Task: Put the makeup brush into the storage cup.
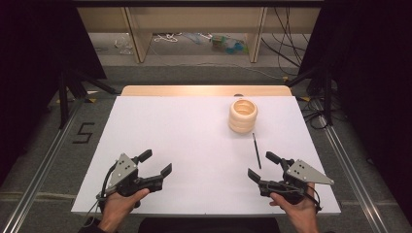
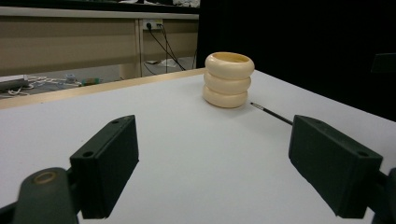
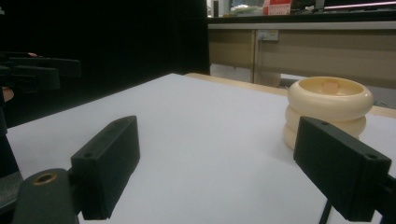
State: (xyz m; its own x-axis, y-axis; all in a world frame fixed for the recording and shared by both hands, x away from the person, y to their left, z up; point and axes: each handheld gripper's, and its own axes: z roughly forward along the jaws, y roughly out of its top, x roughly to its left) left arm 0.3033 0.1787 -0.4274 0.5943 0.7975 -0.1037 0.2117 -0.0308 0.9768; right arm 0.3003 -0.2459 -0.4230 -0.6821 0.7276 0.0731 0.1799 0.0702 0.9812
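Left gripper (image 1: 156, 165) low at near edge of table (image 1: 184, 141), jaws apart, nothing in them. Right gripper (image 1: 262, 166) same, jaws wide, just beside brush (image 1: 256, 150), likely to grab it. Holder (image 1: 243, 115) stands past brush.

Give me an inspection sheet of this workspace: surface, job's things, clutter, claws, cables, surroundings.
Surface: white table top, flat, a wooden edge at its far side.
Job's things: cream ringed holder upright at the far right; thin black brush lying flat just nearer than it, apart from it.
Clutter: nothing seen on the table.
Claws: left claw and right claw both open, holding nothing, low over the near edge; the brush lies between the right claw's jaws, untouched.
Cables: one trails from each claw by the hands; loose cables on the floor beyond.
Surroundings: wooden bench legs, black curtains, floor rails.
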